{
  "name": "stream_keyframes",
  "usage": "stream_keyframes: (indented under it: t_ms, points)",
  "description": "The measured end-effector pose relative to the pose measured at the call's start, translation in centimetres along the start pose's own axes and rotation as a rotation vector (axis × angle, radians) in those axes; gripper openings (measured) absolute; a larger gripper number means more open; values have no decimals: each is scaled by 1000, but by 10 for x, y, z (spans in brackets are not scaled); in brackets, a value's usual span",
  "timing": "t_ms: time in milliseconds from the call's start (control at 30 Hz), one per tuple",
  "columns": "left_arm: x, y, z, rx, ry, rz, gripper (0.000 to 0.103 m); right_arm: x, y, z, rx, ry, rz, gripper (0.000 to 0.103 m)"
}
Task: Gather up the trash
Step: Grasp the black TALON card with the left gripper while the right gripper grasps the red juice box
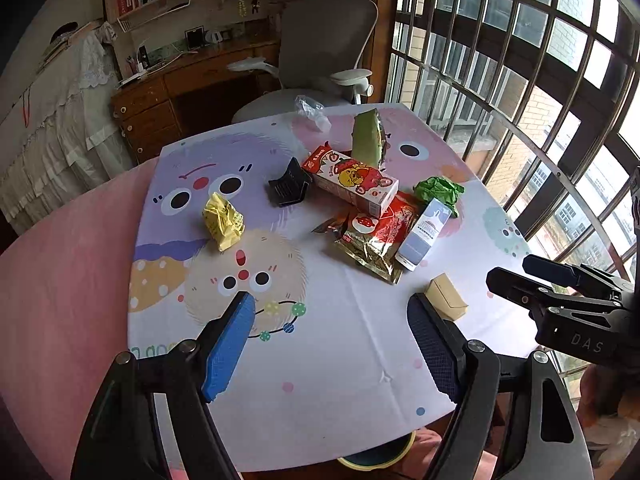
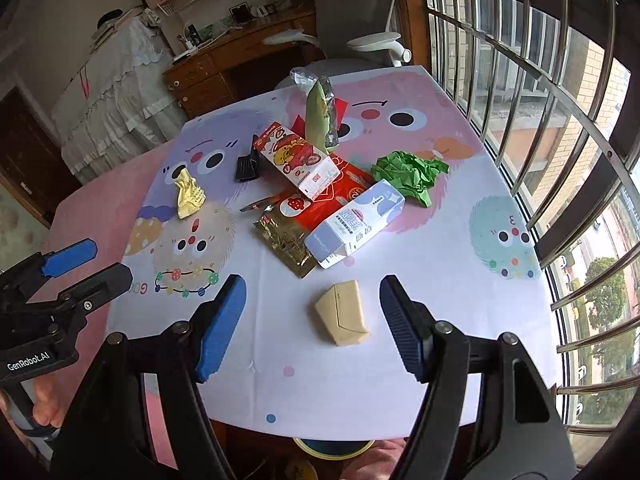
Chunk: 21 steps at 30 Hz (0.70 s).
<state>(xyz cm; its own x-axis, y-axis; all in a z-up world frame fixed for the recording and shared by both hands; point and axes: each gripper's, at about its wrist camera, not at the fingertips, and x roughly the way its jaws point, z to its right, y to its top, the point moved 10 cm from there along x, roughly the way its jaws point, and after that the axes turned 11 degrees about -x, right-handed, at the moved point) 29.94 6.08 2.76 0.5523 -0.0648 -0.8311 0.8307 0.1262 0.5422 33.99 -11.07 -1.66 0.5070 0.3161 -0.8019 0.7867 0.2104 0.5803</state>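
On the cartoon tablecloth the trash lies heaped: a strawberry carton, a milk carton, a red-gold wrapper, green paper, a yellow wad. "GenRobot.AI" reads on my left gripper; "DAS" shows on my right gripper. Both jaws gape, holding nothing. My right hovers around a beige box, not touching; my left hangs over bare cloth.

"DAS" is printed in pale letters on the black body of the right gripper, right edge of the left wrist view. "GenRobot.AI" is printed on the left gripper body, lower left of the right wrist view. Carton and packet print is too small to be read.
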Motion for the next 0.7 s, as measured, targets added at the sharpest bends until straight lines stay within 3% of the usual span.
stream_keyframes:
  t_ms: [200,300,467,600,633,667,700]
  points:
    - [72,51,0,-107,56,-38,80,83,79,13,-166,33,-26,67]
    - [106,70,-7,-158,82,-53,80,127,102,11,-230,50,-47,67]
    - [150,93,-21,-214,122,-64,80,196,117,-1,-345,55,-100,67]
    - [173,104,-34,-256,143,-69,80,226,111,-16,-455,39,-120,67]
    - [178,106,-36,-266,144,-70,80,232,110,-18,-473,34,-128,64]
    - [182,108,-38,-275,145,-71,80,238,108,-18,-482,39,-134,51]
    - [184,109,-41,-282,144,-71,80,241,107,-19,-481,58,-140,51]
